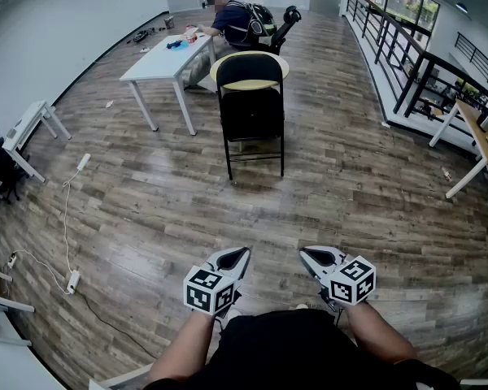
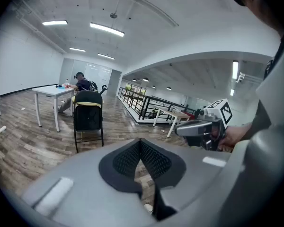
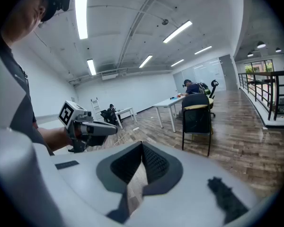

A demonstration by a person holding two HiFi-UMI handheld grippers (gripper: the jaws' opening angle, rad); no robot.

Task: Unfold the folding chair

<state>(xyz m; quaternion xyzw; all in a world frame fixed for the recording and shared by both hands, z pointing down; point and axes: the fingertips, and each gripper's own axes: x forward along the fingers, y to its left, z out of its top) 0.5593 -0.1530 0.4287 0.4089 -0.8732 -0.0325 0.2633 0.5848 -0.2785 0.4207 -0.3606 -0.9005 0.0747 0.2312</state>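
The black metal folding chair (image 1: 250, 108) stands upright, seemingly folded flat, on the wood-plank floor (image 1: 146, 210) well ahead (beside a white counter (image 1: 159, 63)), so the left tool (image 1: 242, 254) and right tool (image 1: 305, 253) hang low by the body, jaws together and empty, probably because nothing is within reach yet.

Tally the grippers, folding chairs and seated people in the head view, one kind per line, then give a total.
Grippers: 2, the left gripper and the right gripper, both shut and empty
Folding chairs: 1, the black folding chair
Seated people: 1, the person at the white table
Total: 4
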